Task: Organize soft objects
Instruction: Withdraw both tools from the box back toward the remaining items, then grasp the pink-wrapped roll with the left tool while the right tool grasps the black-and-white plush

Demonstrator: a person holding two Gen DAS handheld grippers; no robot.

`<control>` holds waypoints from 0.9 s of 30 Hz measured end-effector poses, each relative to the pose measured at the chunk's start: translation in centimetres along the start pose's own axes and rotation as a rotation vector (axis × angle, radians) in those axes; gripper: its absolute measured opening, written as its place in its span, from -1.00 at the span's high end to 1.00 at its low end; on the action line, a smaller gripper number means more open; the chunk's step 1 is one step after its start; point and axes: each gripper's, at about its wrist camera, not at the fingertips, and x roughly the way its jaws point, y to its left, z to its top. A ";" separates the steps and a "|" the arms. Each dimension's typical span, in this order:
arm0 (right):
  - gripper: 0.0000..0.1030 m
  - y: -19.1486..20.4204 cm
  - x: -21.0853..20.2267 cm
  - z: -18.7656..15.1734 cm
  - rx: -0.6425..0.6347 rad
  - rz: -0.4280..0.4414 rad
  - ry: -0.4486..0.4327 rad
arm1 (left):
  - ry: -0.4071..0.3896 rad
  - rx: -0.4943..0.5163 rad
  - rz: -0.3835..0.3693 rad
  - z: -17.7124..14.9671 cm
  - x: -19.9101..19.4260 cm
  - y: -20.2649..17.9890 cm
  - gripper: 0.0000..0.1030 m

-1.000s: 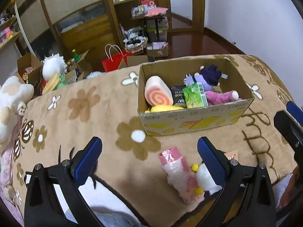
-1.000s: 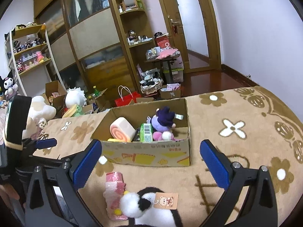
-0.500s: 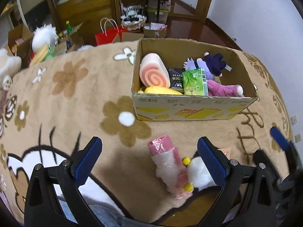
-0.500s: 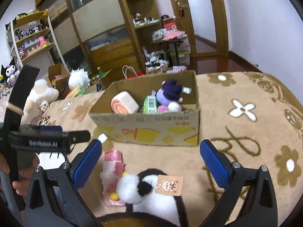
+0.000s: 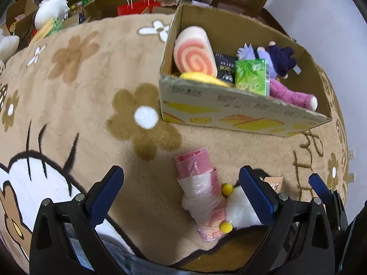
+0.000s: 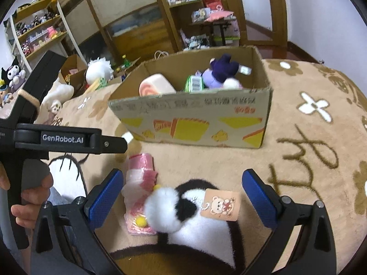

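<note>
Left gripper [image 5: 181, 183] jaws spread, above pink plastic-wrapped pack [image 5: 201, 192] on beige flower rug [image 5: 75, 105]. Right gripper [image 6: 181, 194] jaws spread, straddling panda plush [image 6: 183, 208] touching pack. Cardboard box [image 6: 206, 119] beyond, holding plush toys.

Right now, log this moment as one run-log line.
left gripper: open, over pink packet | right gripper: open, over panda plush | cardboard box: part-filled
</note>
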 end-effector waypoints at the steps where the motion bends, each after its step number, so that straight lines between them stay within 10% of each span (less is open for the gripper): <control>1: -1.00 0.1 0.3 -0.1 -0.003 0.003 0.011 | 0.011 0.000 0.000 -0.1 0.3 0.0 -0.93; 27: -0.92 1.2 5.6 -2.7 -0.011 0.007 0.227 | 0.150 0.008 0.045 0.2 6.5 -1.3 -0.92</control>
